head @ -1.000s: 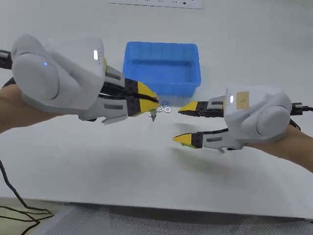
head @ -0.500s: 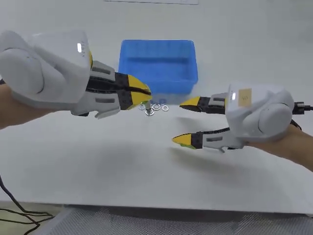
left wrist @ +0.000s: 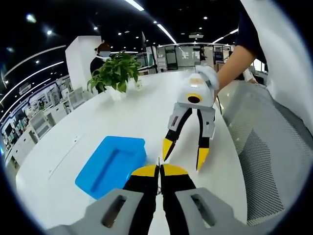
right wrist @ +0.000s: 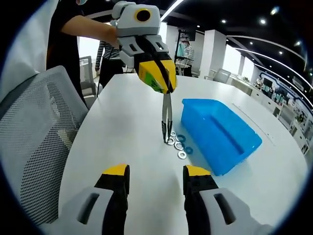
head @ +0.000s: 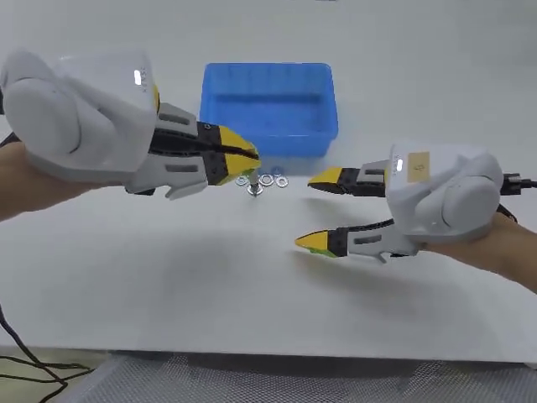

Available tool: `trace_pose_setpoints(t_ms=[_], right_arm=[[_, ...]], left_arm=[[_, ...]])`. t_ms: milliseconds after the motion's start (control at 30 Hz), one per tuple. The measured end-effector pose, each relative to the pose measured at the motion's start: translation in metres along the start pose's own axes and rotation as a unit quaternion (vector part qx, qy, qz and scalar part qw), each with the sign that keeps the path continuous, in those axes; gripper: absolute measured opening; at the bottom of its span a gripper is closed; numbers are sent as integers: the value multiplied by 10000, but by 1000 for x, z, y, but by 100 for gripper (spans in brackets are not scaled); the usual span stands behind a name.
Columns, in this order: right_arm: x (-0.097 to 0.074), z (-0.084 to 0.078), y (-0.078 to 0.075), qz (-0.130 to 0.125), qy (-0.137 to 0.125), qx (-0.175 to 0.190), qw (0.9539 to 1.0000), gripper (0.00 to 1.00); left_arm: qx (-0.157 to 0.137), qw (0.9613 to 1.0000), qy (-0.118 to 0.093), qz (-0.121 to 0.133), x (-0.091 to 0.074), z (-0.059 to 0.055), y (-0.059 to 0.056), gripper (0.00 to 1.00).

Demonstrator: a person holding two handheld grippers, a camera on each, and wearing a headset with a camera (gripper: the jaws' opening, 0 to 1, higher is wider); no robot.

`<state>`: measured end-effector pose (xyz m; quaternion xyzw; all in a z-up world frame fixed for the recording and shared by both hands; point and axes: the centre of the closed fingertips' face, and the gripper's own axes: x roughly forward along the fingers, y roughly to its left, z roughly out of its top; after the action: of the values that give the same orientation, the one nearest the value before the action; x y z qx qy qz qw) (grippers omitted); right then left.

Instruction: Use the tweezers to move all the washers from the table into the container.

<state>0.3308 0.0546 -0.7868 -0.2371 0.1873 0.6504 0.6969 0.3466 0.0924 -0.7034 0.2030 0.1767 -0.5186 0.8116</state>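
My left gripper point(head: 250, 158) is shut on slim metal tweezers point(head: 254, 183) that point down at the table. In the right gripper view the tweezers point(right wrist: 166, 117) hang from the left gripper point(right wrist: 164, 85), their tip touching the near end of a short row of several washers point(right wrist: 178, 146). I cannot tell whether a washer is pinched. The washers point(head: 268, 180) lie just in front of the blue container point(head: 268, 105). My right gripper point(head: 317, 210) hovers open to the right of them, with nothing between its fingers. The left gripper view shows the shut left gripper point(left wrist: 159, 169) and the open right gripper point(left wrist: 185, 154) ahead of it.
The white table point(head: 210, 277) stretches bare in front of both grippers. A mesh chair point(right wrist: 34, 132) stands at the near edge. A potted plant point(left wrist: 115, 73) sits far down the table. A black cable point(head: 25, 357) hangs at the lower left.
The left gripper with the tweezers has risen a little and shifted left; the tweezer tip stays at the washers. The right gripper has held still. The head camera has tilted slightly.
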Motion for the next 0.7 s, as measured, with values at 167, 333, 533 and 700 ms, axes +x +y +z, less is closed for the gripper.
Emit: trace_pose_setpoints(t_ms=[167,333,533,700], right_arm=[[1,2,-1,18,-21,16,10000,45],[3,5,-4,22,-67,52,10000,45],[5,11,-4,38,-127,71,9999,44],[9,20,-8,51,-227,143,9996,43]], left_arm=[[-111,9998,22,-151,-1,0,1,5],[-207,9995,74,-213,-2,-2,5,5],[-328,9988,71,-351,-1,-1,2,5],[-597,9970,97,-478,0,-1,7,5]])
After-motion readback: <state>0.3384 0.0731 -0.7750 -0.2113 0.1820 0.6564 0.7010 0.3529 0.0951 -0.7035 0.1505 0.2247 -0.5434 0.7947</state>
